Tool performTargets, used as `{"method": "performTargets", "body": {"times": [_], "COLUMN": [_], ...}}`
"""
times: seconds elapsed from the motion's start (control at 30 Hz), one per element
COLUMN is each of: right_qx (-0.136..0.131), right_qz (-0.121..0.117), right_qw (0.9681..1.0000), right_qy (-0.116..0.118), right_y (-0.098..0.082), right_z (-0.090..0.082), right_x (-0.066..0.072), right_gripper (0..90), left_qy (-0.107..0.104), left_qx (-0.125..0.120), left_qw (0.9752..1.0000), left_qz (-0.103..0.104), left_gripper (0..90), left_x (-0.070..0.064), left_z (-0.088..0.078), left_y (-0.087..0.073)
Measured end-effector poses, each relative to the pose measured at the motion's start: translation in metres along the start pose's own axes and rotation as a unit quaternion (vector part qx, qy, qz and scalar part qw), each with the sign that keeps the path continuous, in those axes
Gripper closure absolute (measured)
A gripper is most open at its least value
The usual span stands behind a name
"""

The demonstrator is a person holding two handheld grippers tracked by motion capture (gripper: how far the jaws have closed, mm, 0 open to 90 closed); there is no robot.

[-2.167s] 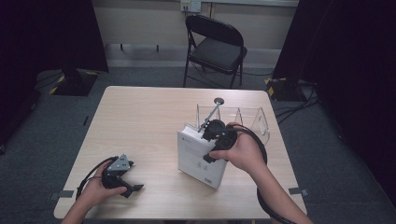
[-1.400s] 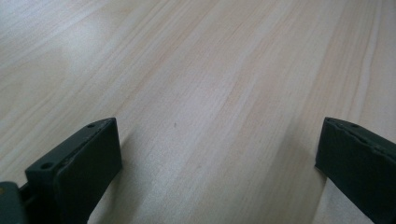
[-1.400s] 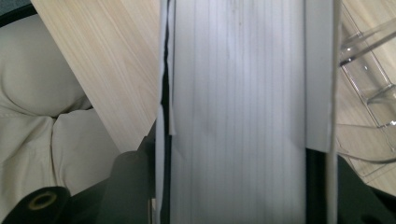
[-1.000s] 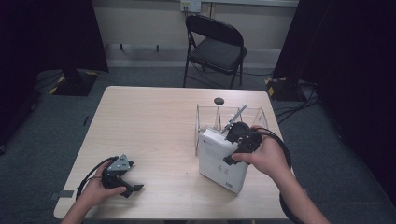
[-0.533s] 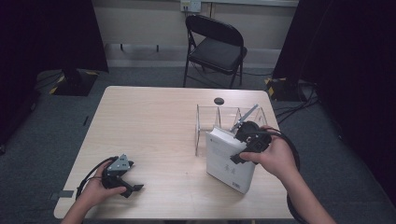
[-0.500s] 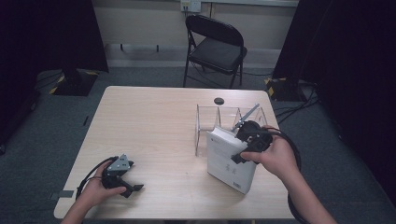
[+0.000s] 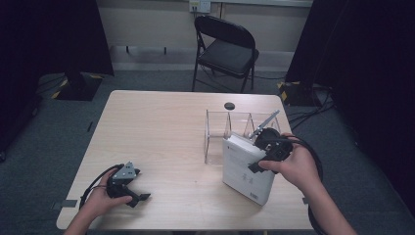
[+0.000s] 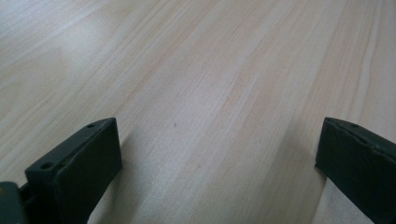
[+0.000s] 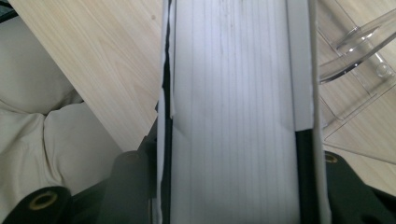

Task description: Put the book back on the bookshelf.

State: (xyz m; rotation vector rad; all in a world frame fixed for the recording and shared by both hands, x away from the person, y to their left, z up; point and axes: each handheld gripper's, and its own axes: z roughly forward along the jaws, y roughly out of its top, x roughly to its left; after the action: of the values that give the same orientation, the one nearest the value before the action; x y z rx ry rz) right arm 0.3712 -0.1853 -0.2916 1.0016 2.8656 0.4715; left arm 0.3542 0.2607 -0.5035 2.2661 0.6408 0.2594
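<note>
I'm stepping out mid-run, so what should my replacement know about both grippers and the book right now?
Right gripper: shut on the white book, held above the table at the near edge of the clear acrylic rack.
Left gripper: open, holding nothing, low over the table's near left corner.
Done: book picked up and brought to the rack.
Left, probably: slot the book into a rack compartment and release.
</note>
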Motion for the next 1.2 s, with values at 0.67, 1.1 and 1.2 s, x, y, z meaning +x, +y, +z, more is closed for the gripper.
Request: {"method": "performTargets", "body": {"times": [0.67,1.1,1.2], "right_qx": [-0.013,-0.017,-0.016], "right_qz": [0.042,0.056,0.055], "right_qw": [0.9989,0.9980,0.9981], "right_qy": [-0.013,-0.023,-0.023], "right_y": [-0.023,-0.036,-0.038], "right_z": [-0.010,-0.014,-0.013], "right_x": [-0.013,-0.021,-0.021], "right_gripper": [52.5,52.5,52.4], "left_qy": [0.000,-0.001,-0.001], "left_qx": [0.001,0.000,-0.001], "left_qw": [1.0000,1.0000,1.0000], "left_qz": [0.001,0.001,0.000], "left_gripper": [0.0,0.0,0.0], "left_x": [0.000,0.000,0.000], "left_z": [0.000,0.000,0.000], "left_y": [0.000,0.000,0.000]}}
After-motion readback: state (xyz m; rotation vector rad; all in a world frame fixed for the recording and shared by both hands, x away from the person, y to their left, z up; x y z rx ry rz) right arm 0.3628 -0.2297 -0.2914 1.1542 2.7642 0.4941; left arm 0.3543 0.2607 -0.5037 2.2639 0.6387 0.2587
